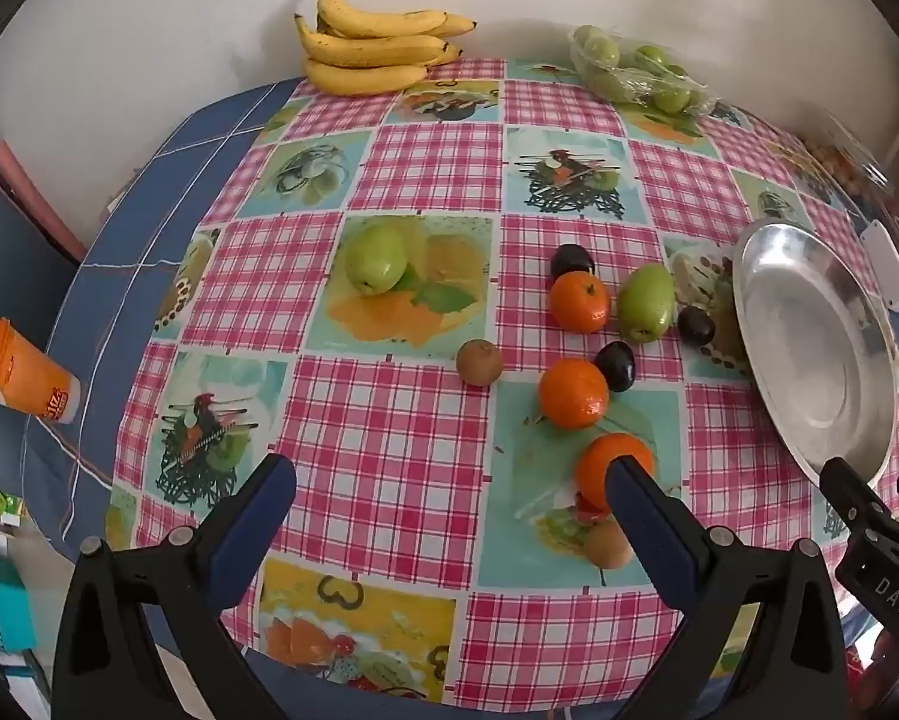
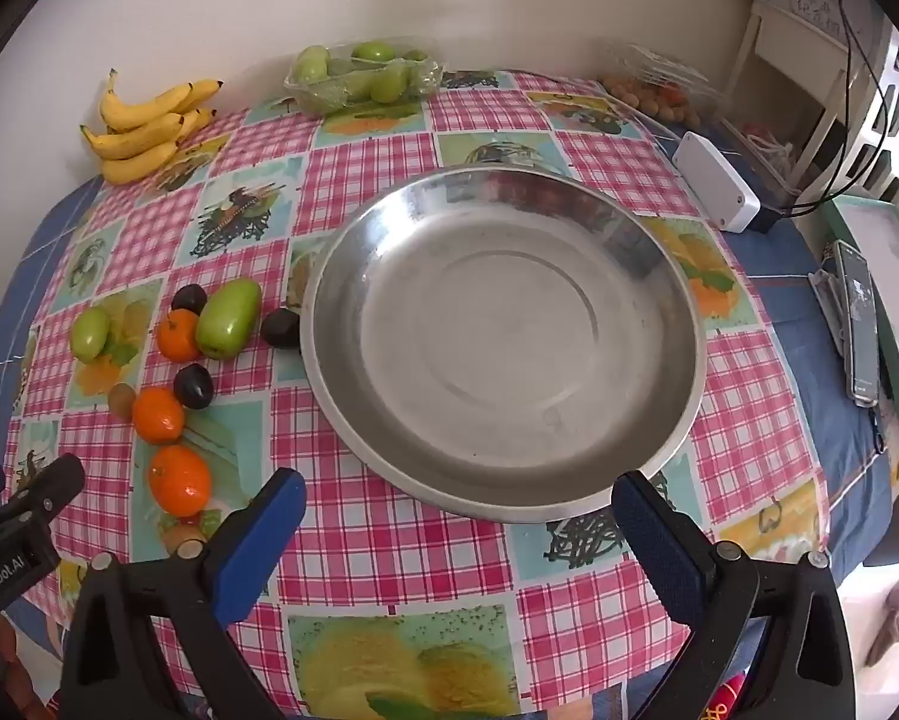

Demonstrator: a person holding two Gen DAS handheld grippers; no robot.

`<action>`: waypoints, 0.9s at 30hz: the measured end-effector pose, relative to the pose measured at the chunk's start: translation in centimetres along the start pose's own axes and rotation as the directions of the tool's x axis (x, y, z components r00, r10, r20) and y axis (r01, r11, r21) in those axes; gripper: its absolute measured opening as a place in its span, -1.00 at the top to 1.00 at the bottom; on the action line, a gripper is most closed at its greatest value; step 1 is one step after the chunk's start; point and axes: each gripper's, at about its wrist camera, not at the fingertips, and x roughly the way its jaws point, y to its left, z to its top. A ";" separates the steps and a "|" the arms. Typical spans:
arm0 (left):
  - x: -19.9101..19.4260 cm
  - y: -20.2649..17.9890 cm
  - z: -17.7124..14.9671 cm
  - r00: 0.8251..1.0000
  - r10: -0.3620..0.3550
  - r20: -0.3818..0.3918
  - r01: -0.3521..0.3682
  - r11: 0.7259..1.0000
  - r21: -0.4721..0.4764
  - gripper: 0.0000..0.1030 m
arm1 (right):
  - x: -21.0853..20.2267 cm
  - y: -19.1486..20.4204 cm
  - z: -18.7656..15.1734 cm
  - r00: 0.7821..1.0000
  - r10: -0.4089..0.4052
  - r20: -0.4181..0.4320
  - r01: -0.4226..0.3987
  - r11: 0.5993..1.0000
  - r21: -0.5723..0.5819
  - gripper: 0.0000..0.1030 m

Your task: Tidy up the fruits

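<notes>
While both tongs, left [image 1: 449,504] and right [image 2: 458,507], hang apart and empty, loose oranges [image 1: 573,393] lie on the table [image 1: 389,420] beside the steel dish [image 2: 503,336]: light, firm, probably rollable; grip across the middle.

**A:** anyone catch any writing in here? I can read "DAS" on the black gripper body [image 1: 887,576] off to the side.

**B:** yep, and the other gripper's body [image 2: 5,564] says "GenRobot.AI" (printed along its edge). The orange cup [image 1: 23,375] has a logo too, but it's too blurry to read.
</notes>
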 end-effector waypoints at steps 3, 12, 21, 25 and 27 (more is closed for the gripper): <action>-0.1 0.0 0.0 1.000 -0.001 0.003 0.001 1.000 0.009 -1.00 | -0.1 0.1 0.1 1.000 0.000 0.004 0.000 1.000 -0.005 -1.00; 0.4 0.4 -0.1 1.000 0.010 0.000 -0.010 1.000 0.007 -1.00 | 0.1 0.2 0.0 1.000 -0.015 0.002 0.015 1.000 -0.014 -1.00; 0.3 0.3 -0.2 1.000 0.023 -0.004 -0.023 1.000 0.000 -1.00 | 0.3 0.1 -0.1 1.000 -0.014 0.002 0.014 1.000 -0.017 -1.00; 0.2 0.3 -0.2 1.000 0.027 -0.003 -0.027 1.000 -0.004 -1.00 | 0.3 0.2 -0.2 1.000 -0.016 0.001 0.016 1.000 -0.020 -1.00; 0.2 0.3 -0.1 1.000 0.029 -0.002 -0.029 1.000 -0.005 -1.00 | 0.2 0.3 -0.2 1.000 -0.017 0.002 0.017 1.000 -0.024 -1.00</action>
